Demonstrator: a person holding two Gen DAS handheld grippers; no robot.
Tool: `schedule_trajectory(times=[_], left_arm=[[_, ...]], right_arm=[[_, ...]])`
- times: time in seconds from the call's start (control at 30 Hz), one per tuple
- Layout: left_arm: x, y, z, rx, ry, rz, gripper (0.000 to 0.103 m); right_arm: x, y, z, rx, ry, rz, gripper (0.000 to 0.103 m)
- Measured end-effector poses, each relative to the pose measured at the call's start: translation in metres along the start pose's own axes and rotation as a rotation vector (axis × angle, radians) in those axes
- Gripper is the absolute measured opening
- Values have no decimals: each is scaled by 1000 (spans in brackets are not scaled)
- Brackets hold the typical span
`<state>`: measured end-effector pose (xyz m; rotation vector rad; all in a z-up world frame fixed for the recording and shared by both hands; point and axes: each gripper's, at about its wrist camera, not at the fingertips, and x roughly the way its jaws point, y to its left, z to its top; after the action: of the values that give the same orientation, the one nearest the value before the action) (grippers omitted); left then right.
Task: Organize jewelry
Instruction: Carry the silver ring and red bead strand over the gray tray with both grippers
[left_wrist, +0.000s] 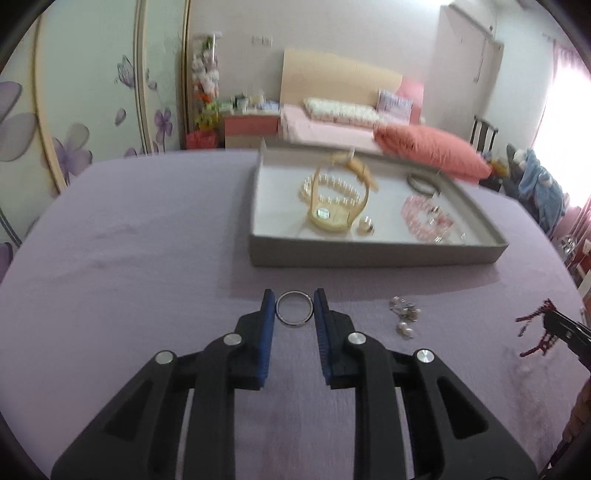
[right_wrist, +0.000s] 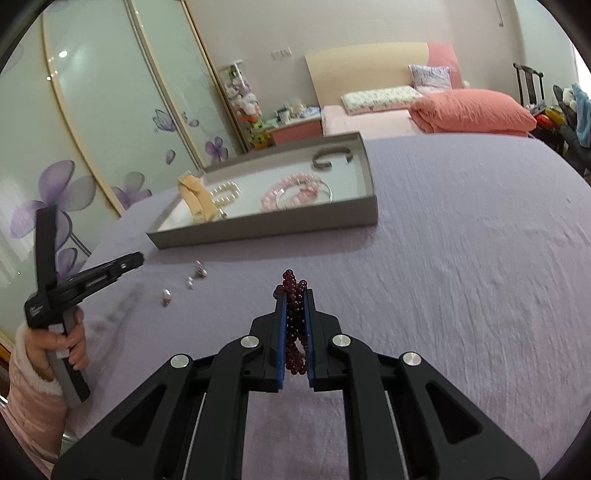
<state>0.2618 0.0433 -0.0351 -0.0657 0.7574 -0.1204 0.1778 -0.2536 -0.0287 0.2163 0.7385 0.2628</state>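
Observation:
A grey jewelry tray (left_wrist: 369, 254) lies on the purple cloth and holds a pearl bracelet (left_wrist: 328, 192), a gold watch (left_wrist: 330, 214), a pink bead bracelet (left_wrist: 424, 218) and a metal bangle (left_wrist: 421, 182). My left gripper (left_wrist: 294, 306) is open, with a silver ring (left_wrist: 294, 313) lying between its fingertips on the cloth. My right gripper (right_wrist: 294, 299) is shut on a dark red bead bracelet (right_wrist: 294, 291); it shows at the right edge of the left wrist view (left_wrist: 535, 332). The tray also shows in the right wrist view (right_wrist: 277, 229).
Small earrings (left_wrist: 404, 315) lie on the cloth right of the ring, also in the right wrist view (right_wrist: 192, 278). The person's left hand with the left gripper (right_wrist: 133, 260) is at the left. A bed (right_wrist: 424, 110) and wardrobe doors (right_wrist: 92, 129) stand behind.

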Motion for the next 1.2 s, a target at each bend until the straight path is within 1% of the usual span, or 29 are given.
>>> schedule_trajectory(times=[0.1, 0.43, 0.7, 0.87, 0.97, 1.2], left_arm=[[-24, 3, -3, -4, -60, -8, 22], [-65, -7, -14, 16, -171, -27, 22], [-69, -16, -17, 32, -183, -49, 22], [-68, -18, -12, 38, -196, -45, 22], [-71, -18, -5, 37, -223, -38, 22], [-82, -24, 17, 59, -339, -19, 22]], right_arm=[[-4, 5, 2, -8, -26, 14, 9], [-18, 18, 8, -44, -102, 42, 9], [-21, 19, 9, -44, -118, 52, 9], [-27, 22, 17, -45, -160, 45, 9], [-33, 26, 27, -55, -205, 37, 9], [-39, 37, 57, -103, -317, 10, 9]])
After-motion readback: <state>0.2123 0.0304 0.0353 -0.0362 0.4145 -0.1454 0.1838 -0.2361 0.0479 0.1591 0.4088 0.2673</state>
